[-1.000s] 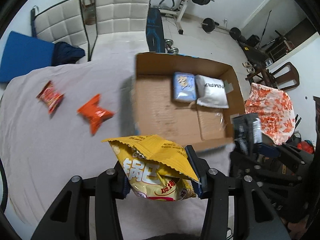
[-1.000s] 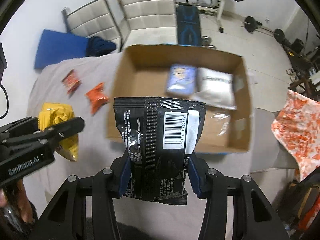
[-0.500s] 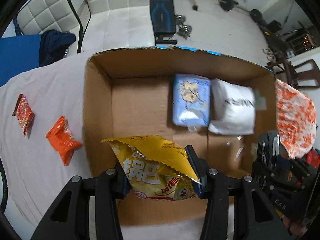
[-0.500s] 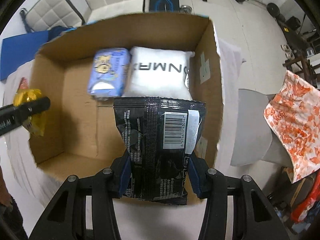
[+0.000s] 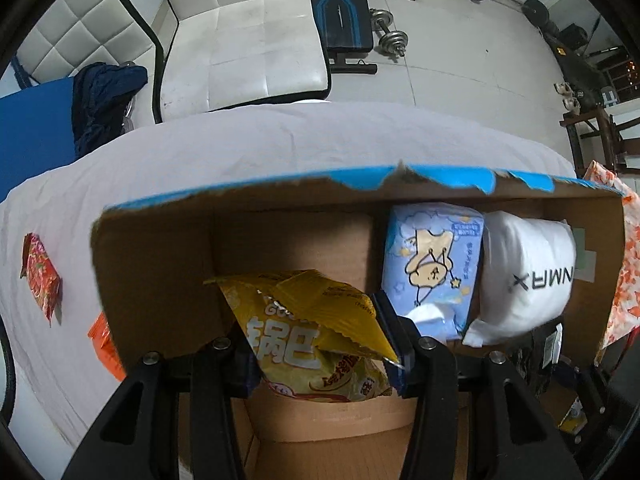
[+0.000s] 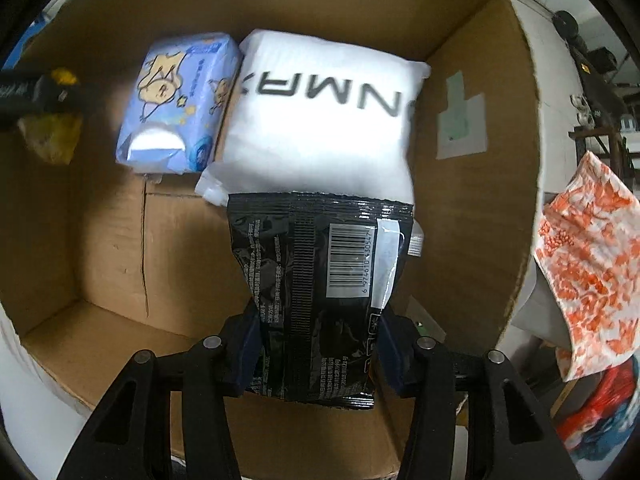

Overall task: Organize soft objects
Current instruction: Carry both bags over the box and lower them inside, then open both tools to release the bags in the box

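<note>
Yellow bag (image 5: 316,340), black packet (image 6: 324,280) — seemingly inside box (image 6: 100,240)

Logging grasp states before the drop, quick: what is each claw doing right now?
Left claw: closed on the yellow snack bag, inside the cardboard box.
Right claw: closed on the black packet.

- My right gripper (image 6: 316,344) clamps a black snack bag (image 6: 320,280) inside the cardboard box (image 6: 472,184).
- Beyond the bag lie a white pillow pack (image 6: 320,120) and, touching it, a blue tissue pack (image 6: 180,104).
</note>
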`<control>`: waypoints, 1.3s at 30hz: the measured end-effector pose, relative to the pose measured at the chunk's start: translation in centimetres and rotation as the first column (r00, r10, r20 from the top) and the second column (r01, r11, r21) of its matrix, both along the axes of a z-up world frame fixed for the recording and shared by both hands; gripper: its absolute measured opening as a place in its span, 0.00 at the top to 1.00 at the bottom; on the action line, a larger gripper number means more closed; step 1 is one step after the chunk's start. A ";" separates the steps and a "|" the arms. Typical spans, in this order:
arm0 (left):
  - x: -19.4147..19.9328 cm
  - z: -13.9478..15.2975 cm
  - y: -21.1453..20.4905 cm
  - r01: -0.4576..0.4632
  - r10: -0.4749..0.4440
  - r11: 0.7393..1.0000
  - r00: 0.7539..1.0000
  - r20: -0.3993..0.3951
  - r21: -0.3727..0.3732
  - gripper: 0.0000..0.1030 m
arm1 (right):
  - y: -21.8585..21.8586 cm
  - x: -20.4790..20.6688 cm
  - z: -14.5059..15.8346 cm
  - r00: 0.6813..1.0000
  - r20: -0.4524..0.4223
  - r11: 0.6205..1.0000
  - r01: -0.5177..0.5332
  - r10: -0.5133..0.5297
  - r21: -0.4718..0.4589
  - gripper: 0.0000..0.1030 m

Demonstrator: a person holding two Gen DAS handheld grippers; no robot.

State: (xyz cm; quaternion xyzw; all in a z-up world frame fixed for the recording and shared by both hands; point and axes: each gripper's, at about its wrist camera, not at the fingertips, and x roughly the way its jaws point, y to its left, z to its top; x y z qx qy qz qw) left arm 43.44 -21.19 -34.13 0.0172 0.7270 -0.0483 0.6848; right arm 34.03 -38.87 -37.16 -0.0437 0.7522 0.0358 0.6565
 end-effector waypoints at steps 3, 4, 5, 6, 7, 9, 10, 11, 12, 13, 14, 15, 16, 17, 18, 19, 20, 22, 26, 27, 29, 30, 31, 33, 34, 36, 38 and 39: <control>0.5 -0.6 0.0 0.002 -0.002 1.000 1.000 -0.016 0.015 0.56 | 0.3 0.0 -0.3 1.000 -0.019 1.000 0.008 -0.007 0.022 0.47; 0.6 -0.7 -0.1 -0.001 0.001 1.000 1.000 -0.021 0.012 0.56 | 0.4 0.0 -0.4 1.000 -0.023 1.000 0.014 -0.014 0.023 0.47; 0.8 -0.9 -0.1 -0.006 0.006 1.000 1.000 -0.024 0.008 0.55 | 0.4 0.0 -0.5 1.000 -0.028 1.000 0.014 -0.013 0.026 0.46; 0.9 -1.0 0.0 -0.011 0.011 1.000 1.000 -0.025 0.004 0.53 | 0.5 0.0 -0.6 0.999 -0.032 1.000 0.013 -0.012 0.025 0.46; 1.0 -0.9 0.0 -0.012 0.012 1.000 1.000 -0.024 0.000 0.51 | 0.5 -0.1 -0.7 0.999 -0.040 0.999 0.011 -0.010 0.030 0.46; 1.3 -0.8 0.1 -0.011 0.011 1.000 1.000 -0.015 0.007 0.44 | 0.6 -0.2 -0.7 0.999 -0.039 0.999 0.010 -0.008 0.034 0.43; 1.4 -0.6 0.1 -0.010 0.010 1.000 1.000 -0.005 0.011 0.40 | 0.6 -0.3 -0.7 0.999 -0.040 0.999 0.007 -0.005 0.038 0.41; 1.4 -0.6 0.1 -0.011 0.011 1.000 1.000 0.002 0.012 0.34 | 0.7 -0.4 -0.5 0.999 -0.036 0.999 0.007 -0.006 0.041 0.38; 1.4 -0.4 0.2 -0.012 0.012 1.000 1.000 0.010 0.011 0.32 | 0.8 -0.5 -0.3 0.999 -0.032 0.999 0.005 -0.004 0.043 0.36; 1.4 -0.2 0.3 -0.014 0.014 1.000 1.000 0.014 0.009 0.32 | 0.8 -0.5 -0.1 1.000 -0.030 0.999 0.001 0.000 0.045 0.30; 1.4 0.0 0.4 -0.017 0.017 1.000 1.000 0.016 0.005 0.32 | 0.8 -0.5 0.2 1.000 -0.022 0.999 0.000 0.001 0.047 0.26; 1.4 0.2 0.5 -0.021 0.021 1.000 1.000 0.017 0.000 0.29 | 0.8 -0.6 0.6 1.000 -0.013 0.999 0.002 -0.001 0.047 0.25; 1.1 0.6 0.6 -0.025 0.025 1.000 0.999 0.022 -0.012 0.27 | 1.3 -0.9 1.1 1.000 -0.004 0.999 0.004 -0.003 0.048 0.25; 1.0 0.9 0.6 -0.026 0.027 0.999 0.999 0.029 -0.019 0.25 | 1.5 -0.9 1.7 1.000 0.006 0.999 0.011 -0.011 0.052 0.24; 0.8 1.2 0.6 -0.026 0.027 0.999 0.999 0.033 -0.023 0.25 | 1.6 -1.1 2.0 1.000 0.015 0.998 0.019 -0.020 0.058 0.21; 0.5 1.7 0.6 -0.027 0.028 0.999 0.999 0.040 -0.028 0.23 | 1.5 -1.3 2.5 0.999 0.025 0.997 0.031 -0.032 0.066 0.13; 0.1 2.2 0.6 -0.025 0.026 0.999 0.998 0.049 -0.032 0.13 | 1.2 -1.4 2.8 0.998 0.037 0.996 0.042 -0.045 0.074 0.06; -0.6 3.0 0.6 -0.019 0.022 0.999 0.997 0.069 -0.040 0.02 | 1.3 -2.1 3.7 0.996 0.063 0.994 0.063 -0.069 0.087 0.03; -2.6 5.2 0.5 -0.008 0.014 0.999 0.992 0.124 -0.052 0.02 | 1.5 -3.3 5.8 0.987 0.133 0.993 0.079 -0.091 0.089 0.03; -3.5 6.1 0.6 -0.004 0.013 0.998 0.988 0.152 -0.055 0.02 | 1.6 -3.7 6.5 0.984 0.154 0.993 0.082 -0.094 0.086 0.03; -4.7 7.2 0.5 0.004 0.008 0.998 0.982 0.191 -0.061 0.02 | 1.4 -3.6 7.3 0.978 0.184 0.993 0.085 -0.100 0.087 0.03; -5.4 7.8 0.6 0.009 0.004 0.998 0.978 0.209 -0.062 0.02 | 1.2 -3.4 7.4 0.975 0.195 0.992 0.089 -0.105 0.090 0.03; -6.5 8.6 0.7 0.009 0.006 0.998 0.972 0.234 -0.066 0.02 | 1.0 -3.9 7.8 0.972 0.208 0.991 0.093 -0.110 0.094 0.03; -8.0 9.7 0.5 0.020 0.001 0.997 0.966 0.258 -0.077 0.02 | 0.9 -4.2 9.1 0.965 0.236 0.990 0.096 -0.117 0.099 0.03; -8.7 10.2 0.6 0.023 0.000 0.996 0.963 0.268 -0.082 0.02 | 0.9 -4.9 9.7 0.961 0.249 0.990 0.100 -0.122 0.102 0.03; -10.2 11.2 0.5 0.027 0.000 0.996 0.957 0.290 -0.089 0.02 | 0.2 -5.6 11.0 0.954 0.269 0.988 0.102 -0.129 0.113 0.03; -12.0 12.3 0.5 0.031 -0.001 0.995 0.949 0.315 -0.091 0.02 | 0.2 -6.7 12.7 0.947 0.293 0.988 0.104 -0.135 0.116 0.03; -12.6 12.7 0.4 0.031 0.000 0.995 0.946 0.325 -0.091 0.02 | 0.2 -7.3 13.3 0.942 0.307 0.988 0.107 -0.137 0.113 0.03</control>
